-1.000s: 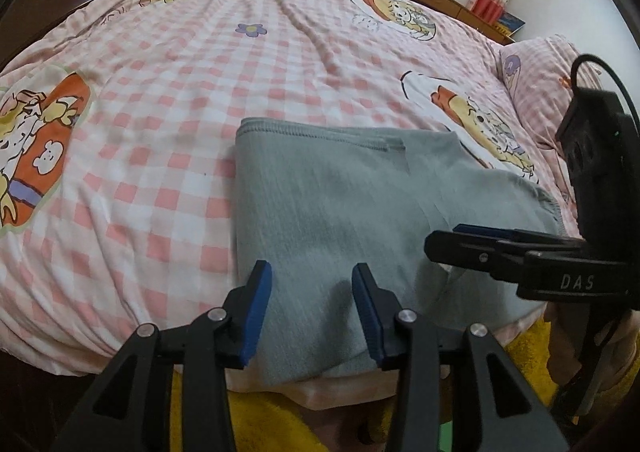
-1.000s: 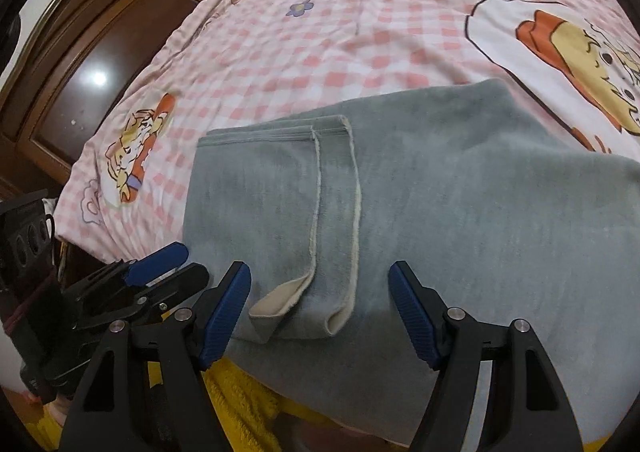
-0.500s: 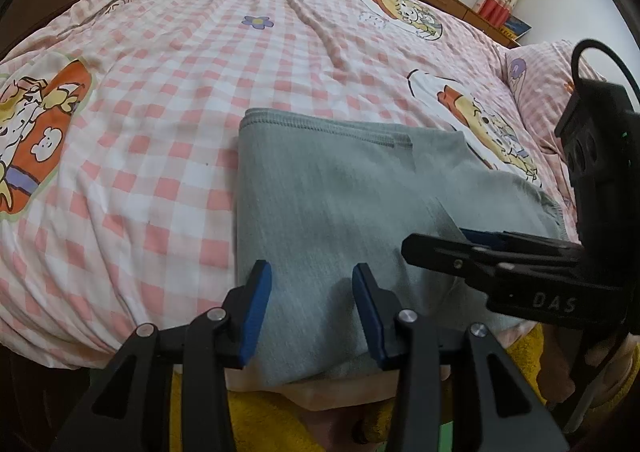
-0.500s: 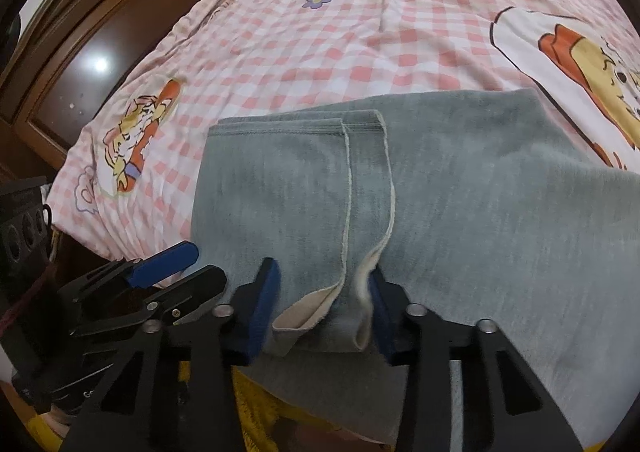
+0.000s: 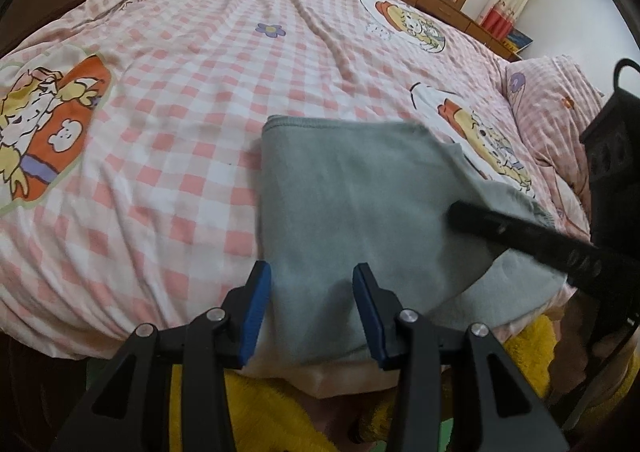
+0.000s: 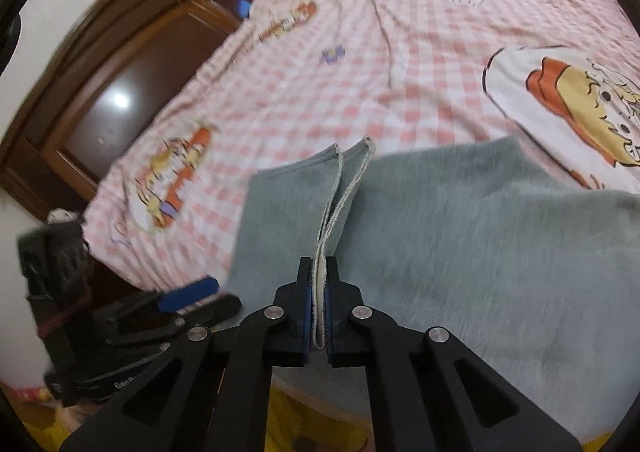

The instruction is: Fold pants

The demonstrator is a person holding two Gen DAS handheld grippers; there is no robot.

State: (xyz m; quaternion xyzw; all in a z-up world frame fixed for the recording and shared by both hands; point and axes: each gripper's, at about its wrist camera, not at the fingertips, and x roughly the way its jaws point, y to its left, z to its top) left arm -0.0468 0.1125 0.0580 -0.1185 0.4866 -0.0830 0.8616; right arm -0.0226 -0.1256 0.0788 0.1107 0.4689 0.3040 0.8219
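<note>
1. The right hand-held gripper (image 6: 318,304) is clamping tight on the pale-edged hem (image 6: 320,292) of the grey pants (image 6: 460,260), with the cloth pinched between its blue pads and pulled up into a ridge.
2. The left hand-held gripper (image 5: 312,308) is standing partly apart, its jaws opening; its blue fingers (image 5: 256,308) are sitting on either side of the pants' (image 5: 352,204) near edge, and the pads are not pressing on the cloth.
3. The pants are lying folded on the bed (image 5: 180,124), at its near edge, with a pink checked cover under them.
4. Beyond the pants, cartoon prints are showing on the cover, one (image 6: 580,112) just beside the pants' far right corner.
5. A pink pillow (image 5: 552,100) is lying to the right of the pants.
6. A dark wooden wardrobe (image 6: 120,100) is standing past the bed's left side.
</note>
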